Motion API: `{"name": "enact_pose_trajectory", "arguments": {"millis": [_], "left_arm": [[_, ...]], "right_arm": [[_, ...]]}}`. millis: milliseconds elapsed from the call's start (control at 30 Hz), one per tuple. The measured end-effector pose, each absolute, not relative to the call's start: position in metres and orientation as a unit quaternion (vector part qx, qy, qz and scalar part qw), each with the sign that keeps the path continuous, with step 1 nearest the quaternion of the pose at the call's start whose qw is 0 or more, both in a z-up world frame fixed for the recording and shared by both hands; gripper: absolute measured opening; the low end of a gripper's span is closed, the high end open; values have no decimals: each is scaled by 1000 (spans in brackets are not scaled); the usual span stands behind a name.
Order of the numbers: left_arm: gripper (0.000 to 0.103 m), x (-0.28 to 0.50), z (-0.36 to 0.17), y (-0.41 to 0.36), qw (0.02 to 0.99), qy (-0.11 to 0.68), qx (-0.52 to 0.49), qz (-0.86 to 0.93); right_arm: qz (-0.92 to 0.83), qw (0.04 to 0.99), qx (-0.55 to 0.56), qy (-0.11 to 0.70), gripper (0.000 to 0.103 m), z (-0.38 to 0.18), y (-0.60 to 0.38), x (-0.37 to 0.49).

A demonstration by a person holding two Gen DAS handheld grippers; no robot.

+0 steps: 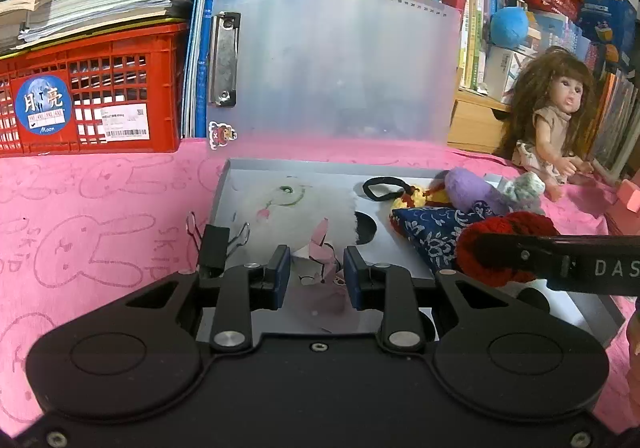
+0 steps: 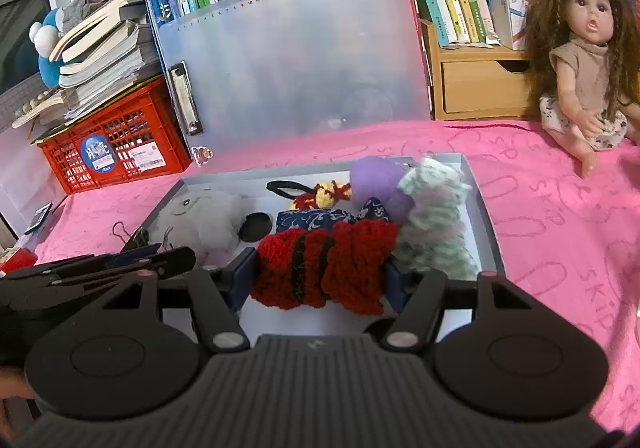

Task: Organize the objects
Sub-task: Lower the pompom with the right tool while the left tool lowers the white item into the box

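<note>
The right gripper [image 2: 322, 276] clamped a red knit piece [image 2: 326, 268] low in the frame, over the grey tray [image 2: 486, 216]. Only the left view showed the left gripper [image 1: 316, 274], part-open around pink folded paper [image 1: 320, 252] without clearly pinching it. Behind stood a clipboard [image 2: 296, 60], crate [image 1: 92, 100] and doll [image 2: 588, 60].

Your pink bunny-print cloth [image 2: 540, 208] carries the shallow grey tray [image 2: 486, 208] centrally, red plastic crate [image 2: 116, 152] far left, long-haired doll [image 2: 588, 88] far right.
</note>
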State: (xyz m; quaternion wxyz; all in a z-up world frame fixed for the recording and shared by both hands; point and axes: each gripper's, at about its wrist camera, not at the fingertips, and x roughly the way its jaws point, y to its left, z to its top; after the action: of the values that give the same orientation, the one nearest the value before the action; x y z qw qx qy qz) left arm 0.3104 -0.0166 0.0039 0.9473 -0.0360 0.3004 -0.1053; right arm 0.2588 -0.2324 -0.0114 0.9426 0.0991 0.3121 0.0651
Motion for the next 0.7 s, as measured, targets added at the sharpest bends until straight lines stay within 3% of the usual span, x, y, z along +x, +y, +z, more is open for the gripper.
{"name": "enact_pose_trajectory", "arguments": {"millis": [700], "left_arm": [[28, 308, 2, -19, 949, 294, -20, -113]], "right_arm": [[76, 942, 95, 314, 66, -20, -232, 258]]}}
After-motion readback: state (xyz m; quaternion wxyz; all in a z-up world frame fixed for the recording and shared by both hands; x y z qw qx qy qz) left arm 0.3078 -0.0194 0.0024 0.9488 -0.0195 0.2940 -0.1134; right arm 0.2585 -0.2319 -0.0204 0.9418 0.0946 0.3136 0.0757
